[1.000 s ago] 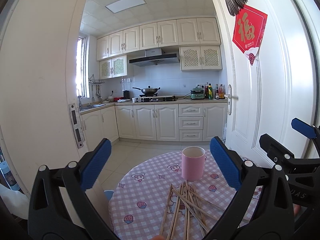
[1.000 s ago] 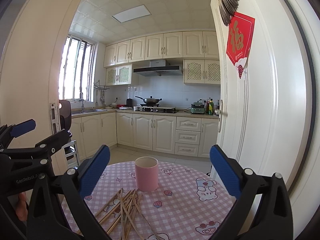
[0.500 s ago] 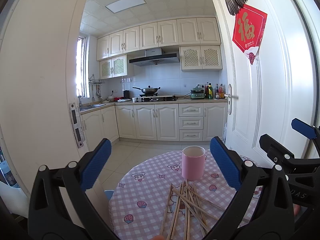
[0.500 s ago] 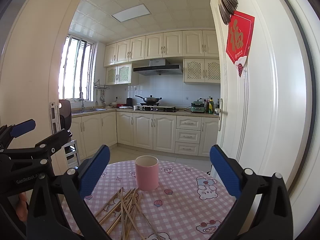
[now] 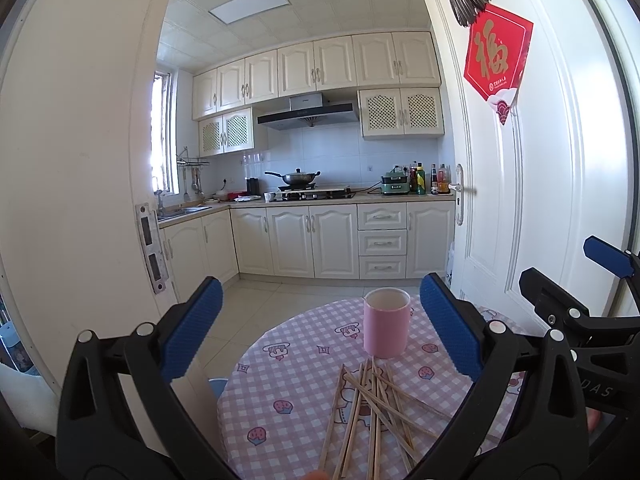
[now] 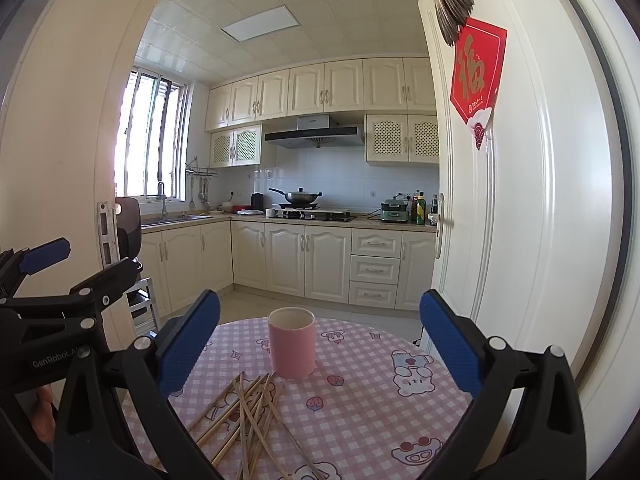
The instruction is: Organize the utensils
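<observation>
Pink-checked round worktop [image 6: 360, 408]: our left gripper [image 5: 320, 332] and right gripper [image 6: 320, 336] hang spread; light, stiff, slippery wooden chopsticks [image 6: 248, 412] suit mid-shaft pinching beside the pink cylindrical cup [image 6: 291, 342].

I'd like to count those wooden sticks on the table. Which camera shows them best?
The right wrist view: the chopsticks lie in a loose crossed pile in front of the pink cup, most of it in frame. The left wrist view shows the same pile, but its near ends are cut off by the picture's bottom edge.
</observation>
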Demonstrator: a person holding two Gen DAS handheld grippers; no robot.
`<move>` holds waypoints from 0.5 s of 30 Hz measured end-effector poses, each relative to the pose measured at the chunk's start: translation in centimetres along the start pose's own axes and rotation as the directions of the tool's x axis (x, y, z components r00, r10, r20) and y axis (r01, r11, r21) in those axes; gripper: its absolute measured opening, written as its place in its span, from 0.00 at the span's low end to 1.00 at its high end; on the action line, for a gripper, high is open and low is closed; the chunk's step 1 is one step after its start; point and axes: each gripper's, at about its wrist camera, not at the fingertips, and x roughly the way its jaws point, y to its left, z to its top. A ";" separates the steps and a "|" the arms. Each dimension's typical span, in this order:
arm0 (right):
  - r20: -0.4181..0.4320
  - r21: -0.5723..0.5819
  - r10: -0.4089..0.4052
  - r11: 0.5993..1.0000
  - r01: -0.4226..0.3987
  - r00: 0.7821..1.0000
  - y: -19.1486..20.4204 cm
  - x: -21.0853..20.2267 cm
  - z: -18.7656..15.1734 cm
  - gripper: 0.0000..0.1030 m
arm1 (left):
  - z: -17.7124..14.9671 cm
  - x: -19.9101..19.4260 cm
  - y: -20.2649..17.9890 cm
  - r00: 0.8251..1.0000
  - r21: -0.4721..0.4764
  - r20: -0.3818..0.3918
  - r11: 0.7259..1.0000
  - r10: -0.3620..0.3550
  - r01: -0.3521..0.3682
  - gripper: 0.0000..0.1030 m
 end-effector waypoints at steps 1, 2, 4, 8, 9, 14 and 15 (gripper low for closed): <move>0.000 0.001 0.001 1.000 -0.001 1.000 0.0 0.0 0.0 0.93 | 0.0 0.0 0.0 1.000 0.002 -0.001 1.000 0.000 0.000 0.94; -0.002 0.002 0.002 1.000 -0.002 1.000 0.0 0.1 -0.1 0.93 | 0.0 0.0 0.0 1.000 0.004 -0.001 1.000 0.001 -0.001 0.94; -0.004 0.002 0.003 1.000 -0.003 1.000 -0.1 0.2 -0.2 0.93 | 0.0 0.1 -0.1 1.000 0.007 -0.003 1.000 0.004 -0.004 0.94; -0.011 -0.002 -0.003 1.000 0.003 1.000 -0.2 0.7 -0.3 0.93 | -0.3 0.6 -0.2 1.000 0.013 -0.016 1.000 0.000 0.001 0.94; -0.018 -0.006 -0.003 1.000 0.003 1.000 -0.2 0.9 -0.4 0.93 | -0.4 0.8 -0.2 1.000 0.014 -0.023 1.000 -0.001 0.001 0.94; -0.094 -0.006 0.015 1.000 -0.016 0.995 -0.2 3.0 -1.4 0.93 | -1.4 2.9 -0.2 0.995 0.012 -0.096 1.000 -0.009 0.011 0.94; -0.113 -0.001 0.026 1.000 -0.026 0.993 -0.3 3.5 -1.7 0.93 | -1.7 3.5 -0.1 0.993 0.011 -0.117 1.000 -0.014 0.015 0.94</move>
